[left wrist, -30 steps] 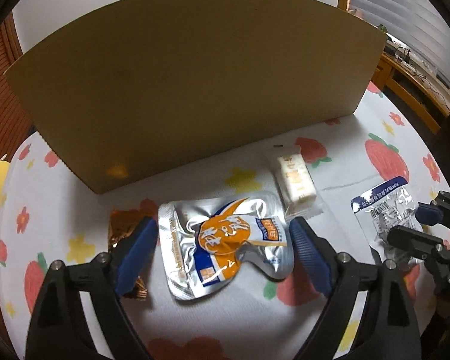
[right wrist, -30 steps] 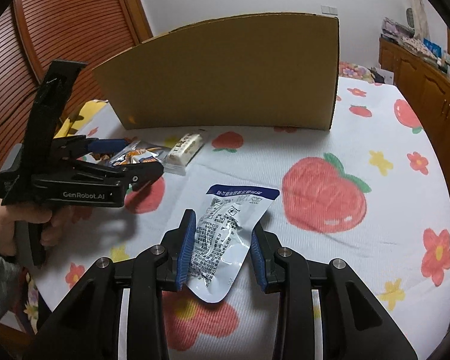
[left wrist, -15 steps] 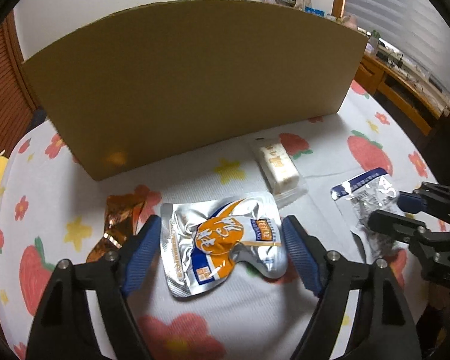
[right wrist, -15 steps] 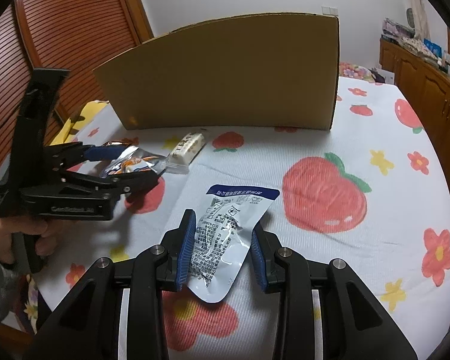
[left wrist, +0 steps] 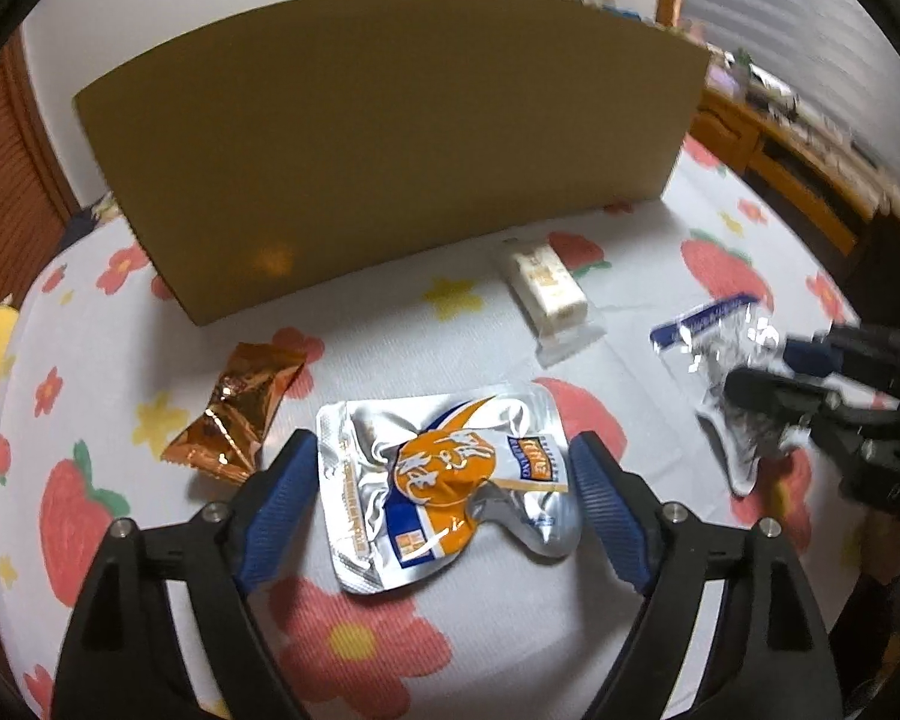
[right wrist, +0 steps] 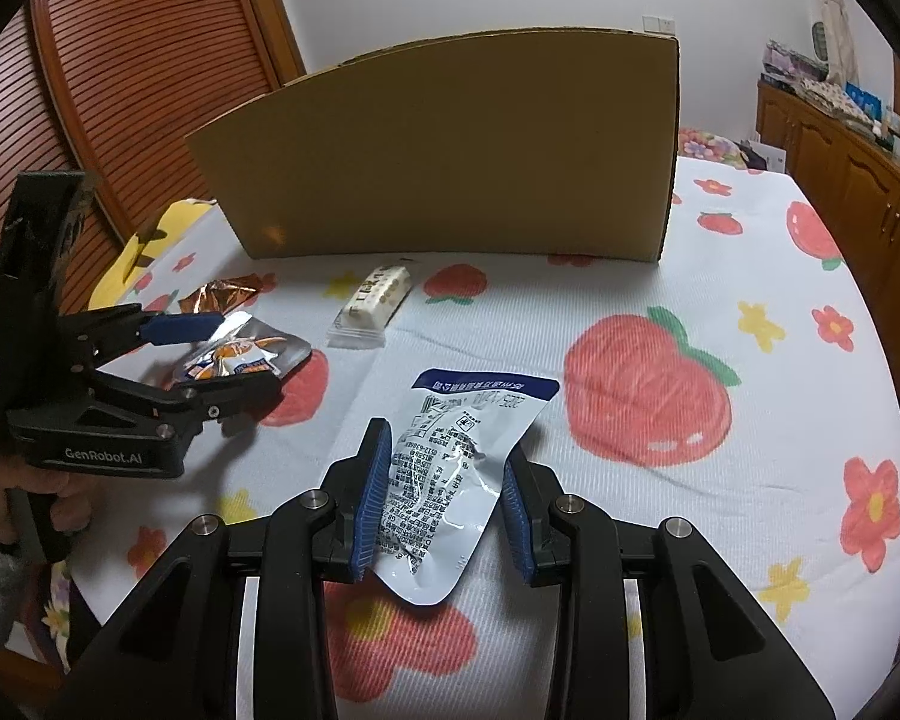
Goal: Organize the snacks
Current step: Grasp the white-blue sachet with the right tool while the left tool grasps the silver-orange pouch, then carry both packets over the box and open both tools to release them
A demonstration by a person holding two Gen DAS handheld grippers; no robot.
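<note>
Only writing I can actually read is "GenRobot.AI" on the side of the left tool [right wrist: 210, 354], the print on the snack packs is too small or upside down. That left tool is spread wide, its jaws just opened a bit more, and the crinkly silver-and-orange pouch [left wrist: 444, 480] lies between them on the strawberry-print cloth [right wrist: 750, 300], in front of the big cardboard box [right wrist: 450, 150]. The right tool [right wrist: 444, 498] is pinching a silver pouch with a blue top edge [right wrist: 450, 456], also in front of the box, with a copper foil pack [left wrist: 234, 414] and a white bar in clear wrap [left wrist: 549, 288] nearer the box's wall, wooden louvred doors [right wrist: 120, 90] behind its left side.
</note>
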